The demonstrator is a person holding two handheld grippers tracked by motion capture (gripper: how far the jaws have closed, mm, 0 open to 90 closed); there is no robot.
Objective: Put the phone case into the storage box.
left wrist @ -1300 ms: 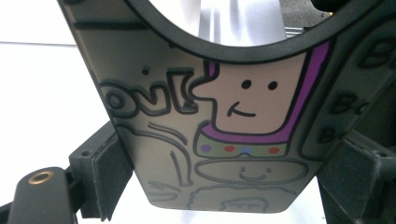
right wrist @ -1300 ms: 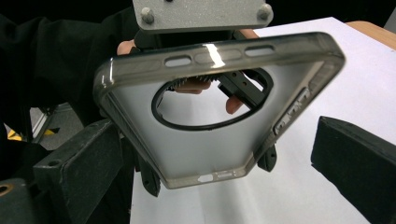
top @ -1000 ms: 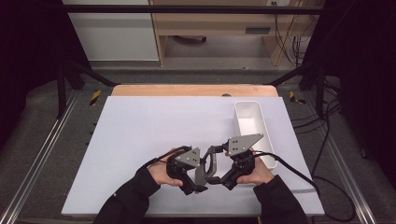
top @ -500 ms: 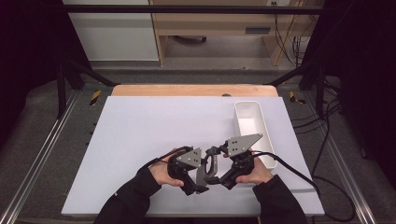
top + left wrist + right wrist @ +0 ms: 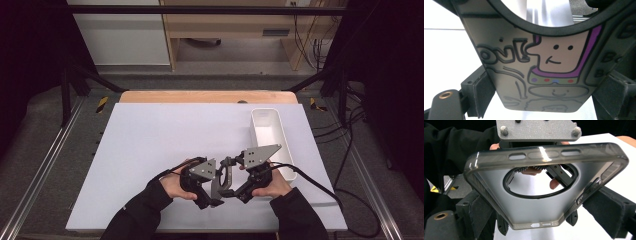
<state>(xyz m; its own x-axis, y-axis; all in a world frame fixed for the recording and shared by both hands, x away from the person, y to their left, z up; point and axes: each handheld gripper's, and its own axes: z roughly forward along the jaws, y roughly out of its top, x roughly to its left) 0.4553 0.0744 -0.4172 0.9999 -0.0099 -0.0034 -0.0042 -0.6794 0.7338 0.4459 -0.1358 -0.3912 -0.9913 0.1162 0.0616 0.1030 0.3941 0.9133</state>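
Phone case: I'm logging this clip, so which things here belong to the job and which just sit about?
In the job:
phone case, clear, with a cartoon print
left tongs, gripping it
right tongs, gripping it

Sitting about:
white bin
table

Both forearms are reaching in over the near edge of the table, hands close together. The left gripper (image 5: pixel 216 186) and right gripper (image 5: pixel 231 176) are facing each other, nearly touching, each with its jaws closing against something held between them.
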